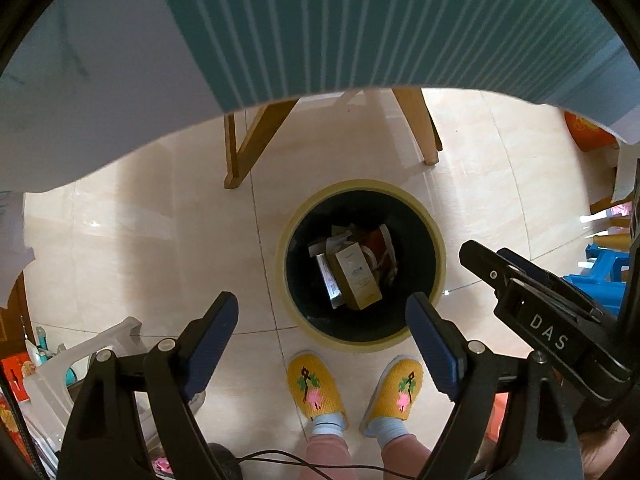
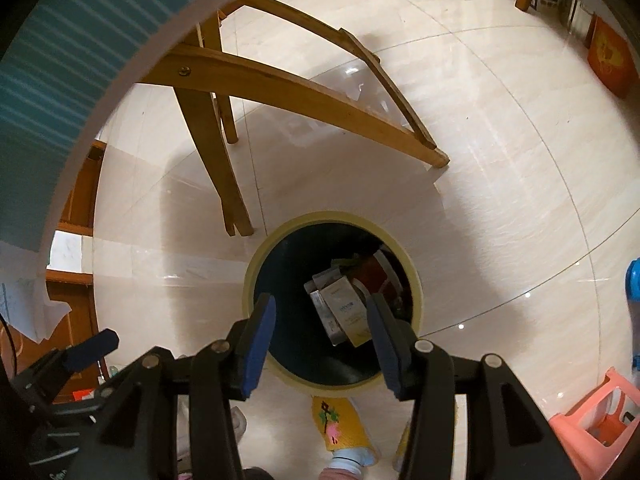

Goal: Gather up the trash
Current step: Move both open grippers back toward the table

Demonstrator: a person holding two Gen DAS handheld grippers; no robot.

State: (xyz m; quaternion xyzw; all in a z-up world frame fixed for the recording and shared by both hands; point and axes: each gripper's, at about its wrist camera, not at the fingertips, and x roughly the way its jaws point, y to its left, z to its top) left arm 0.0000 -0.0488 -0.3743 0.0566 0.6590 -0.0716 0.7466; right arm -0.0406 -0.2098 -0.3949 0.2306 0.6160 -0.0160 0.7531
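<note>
Both pairs of blue-padded fingers stand apart with nothing between them: the left gripper (image 1: 322, 332) is spread wide and points straight down, and the right gripper (image 2: 320, 338) is parted more narrowly and tilted steeply down. Both hang over the round bin with a pale yellow rim and dark inside (image 1: 438, 248), which stands on the glossy cream floor tiles (image 1: 160, 240) just in front of the person's yellow embroidered slippers (image 1: 314, 386). That placement reads as a drop position: empty jaws above the mouth suggest the trash has gone in.

The task's things lie at the bottom of the bin: a tan rectangular carton (image 1: 356, 276) on top of a white flat packet (image 1: 326, 276), with a dark red package (image 1: 376, 242) behind. The carton carries small blue print, too small to read. The only legible writing is "DAS" in white on the black body of the right gripper, seen from the left wrist view. A wooden chair leg (image 2: 224, 184) stands near the bin.
</note>
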